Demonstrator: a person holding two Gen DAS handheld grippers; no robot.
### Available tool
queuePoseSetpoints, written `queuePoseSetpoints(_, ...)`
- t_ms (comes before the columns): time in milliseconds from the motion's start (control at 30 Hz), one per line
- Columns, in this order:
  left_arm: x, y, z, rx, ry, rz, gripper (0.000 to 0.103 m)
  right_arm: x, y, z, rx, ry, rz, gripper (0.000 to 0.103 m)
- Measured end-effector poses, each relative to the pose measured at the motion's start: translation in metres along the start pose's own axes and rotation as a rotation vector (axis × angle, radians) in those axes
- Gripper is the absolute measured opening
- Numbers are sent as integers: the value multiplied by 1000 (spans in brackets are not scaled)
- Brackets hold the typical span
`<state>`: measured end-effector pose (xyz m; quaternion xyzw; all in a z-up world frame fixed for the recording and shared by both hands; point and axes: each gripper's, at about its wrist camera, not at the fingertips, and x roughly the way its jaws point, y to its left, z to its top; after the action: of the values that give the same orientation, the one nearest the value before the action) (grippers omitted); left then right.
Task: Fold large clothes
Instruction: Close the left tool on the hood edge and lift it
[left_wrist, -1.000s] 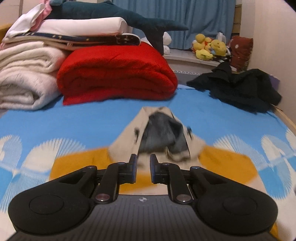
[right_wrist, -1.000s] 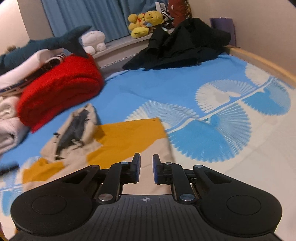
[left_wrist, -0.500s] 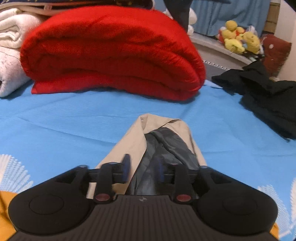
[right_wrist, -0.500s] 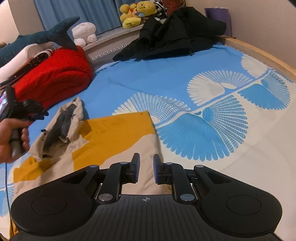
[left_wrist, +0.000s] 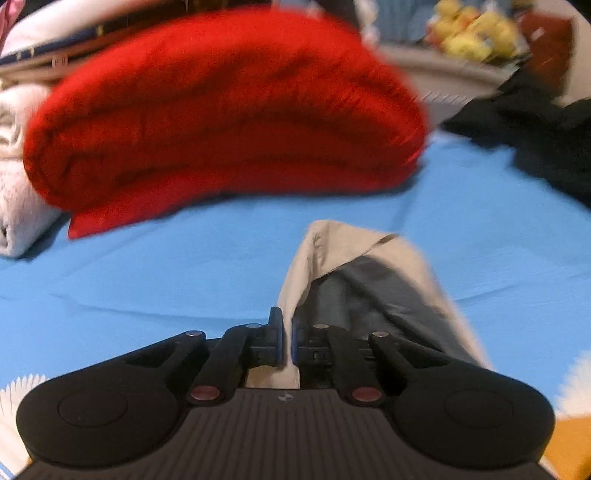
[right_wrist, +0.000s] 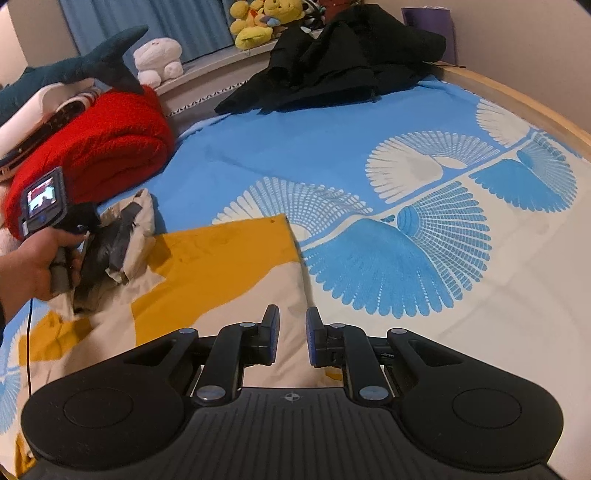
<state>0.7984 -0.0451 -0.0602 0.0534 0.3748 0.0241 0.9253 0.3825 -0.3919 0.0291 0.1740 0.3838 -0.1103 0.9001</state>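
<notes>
A beige and yellow jacket (right_wrist: 221, 258) lies spread on the blue bed sheet (right_wrist: 332, 147). Its hood (left_wrist: 332, 258), beige with a grey lining, points toward the red blanket. My left gripper (left_wrist: 287, 325) is shut on the hood's left beige edge, and cloth shows between its fingers. In the right wrist view a hand (right_wrist: 33, 258) holds that gripper at the hood (right_wrist: 136, 221). My right gripper (right_wrist: 291, 332) hovers over the jacket's near beige part. Its fingers stand a little apart with nothing pinched between them.
A folded red blanket (left_wrist: 221, 110) sits just beyond the hood, with white folded blankets (left_wrist: 14, 206) to its left. Black clothes (right_wrist: 351, 62) are heaped at the far side. Plush toys (right_wrist: 258, 22) and a shark plush (right_wrist: 74, 62) line the back. A wooden bed edge (right_wrist: 517, 107) runs along the right.
My left gripper moved forward and down to the hood, opened over its left edge, then closed on it. The right gripper stayed nearly still.
</notes>
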Motion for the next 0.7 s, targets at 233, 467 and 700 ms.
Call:
queuePoseSetpoints(233,-210,28,-102,242,-249,-239,4,-13,14,1,12,-29,48,16)
queuePoseSetpoints(467,-310,85,-272,266,-23,-180,12,-31,28,-4,44,-71,92,16)
queuePoseSetpoints(700,-297,124,-257,-280,36,-232,14,-33,38,-13,62,-68,167,20)
